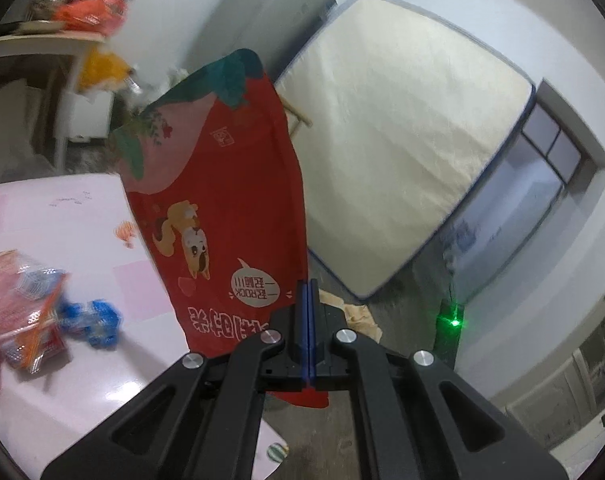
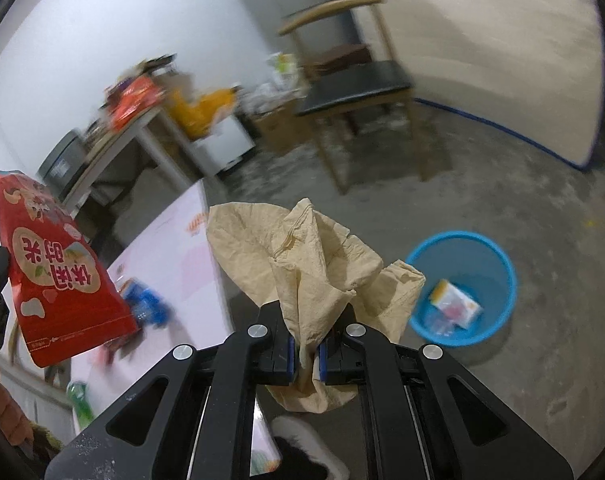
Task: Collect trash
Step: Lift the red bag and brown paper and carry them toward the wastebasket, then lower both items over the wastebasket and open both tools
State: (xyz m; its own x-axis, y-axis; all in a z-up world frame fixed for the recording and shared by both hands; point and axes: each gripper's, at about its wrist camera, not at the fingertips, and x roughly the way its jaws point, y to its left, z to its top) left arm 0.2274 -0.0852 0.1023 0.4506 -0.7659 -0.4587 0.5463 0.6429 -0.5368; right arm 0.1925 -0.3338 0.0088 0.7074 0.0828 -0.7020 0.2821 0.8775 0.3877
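A basin (image 2: 460, 290) stands on the floor (image 2: 542, 240) right of the surface (image 2: 174, 256), with wrappers (image 2: 454, 304) inside it; a chair (image 2: 354, 84) stands behind, a mattress (image 2: 482, 40) behind that.

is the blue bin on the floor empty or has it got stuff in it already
Not empty. The right wrist view looks down into the blue bin, standing upright on the floor, and a small white packet plus some clear wrapping lie on its bottom.

— What colour is the snack bag (image 1: 230, 216)?
— Red, with a cartoon squirrel and teal at one end.
— And the paper bag (image 2: 318, 272)?
— Plain tan.
— The bin (image 2: 462, 288)?
— Bright blue. The counter (image 1: 82, 216) is pale pink with balloon prints.
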